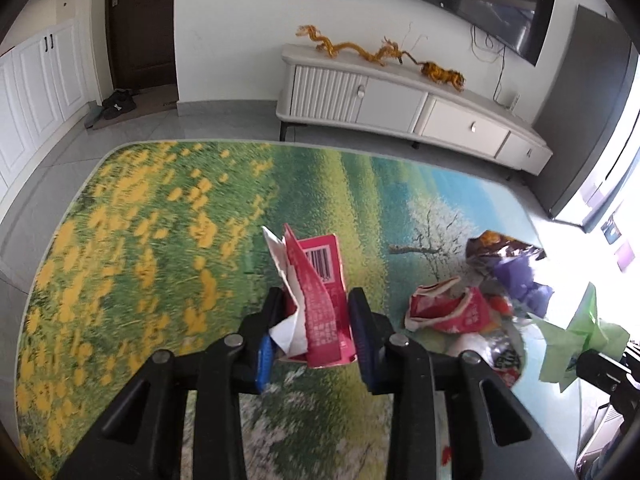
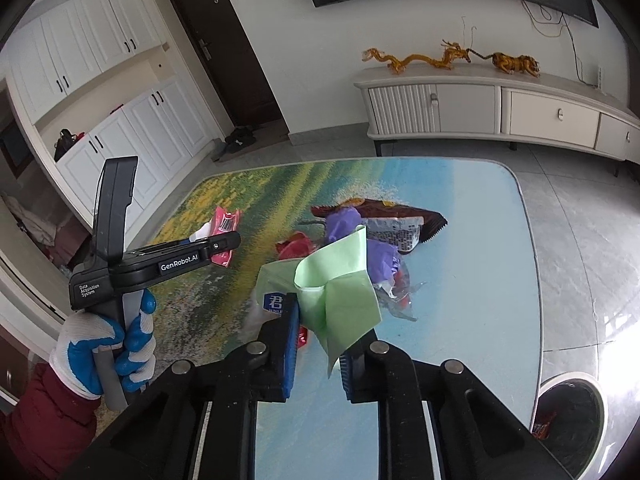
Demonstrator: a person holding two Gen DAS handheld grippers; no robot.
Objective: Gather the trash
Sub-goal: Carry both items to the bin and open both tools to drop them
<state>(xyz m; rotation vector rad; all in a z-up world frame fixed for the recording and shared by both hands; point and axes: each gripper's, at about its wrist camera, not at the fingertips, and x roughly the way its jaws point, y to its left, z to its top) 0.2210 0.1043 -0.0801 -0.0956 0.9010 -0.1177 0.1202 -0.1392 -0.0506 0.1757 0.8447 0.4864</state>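
Observation:
My left gripper (image 1: pixel 316 308) is shut on a torn pink carton (image 1: pixel 320 296) with white paper, held above the picture-printed table (image 1: pixel 160 240). In the right wrist view the left gripper (image 2: pixel 230 240) shows at the left with the pink carton (image 2: pixel 224 224). My right gripper (image 2: pixel 320 336) is shut on a crumpled green paper (image 2: pixel 340 292), also seen at the right edge of the left wrist view (image 1: pixel 576 336). A heap of trash lies on the table: a red wrapper (image 1: pixel 448 312), purple paper (image 2: pixel 344 224) and a dark snack bag (image 2: pixel 400 216).
A dark bin (image 2: pixel 568 420) with some trash inside stands on the floor by the table's right near corner. A white TV cabinet (image 2: pixel 500 108) with dragon ornaments stands along the far wall. White cupboards (image 2: pixel 100 80) and a dark door are at the left.

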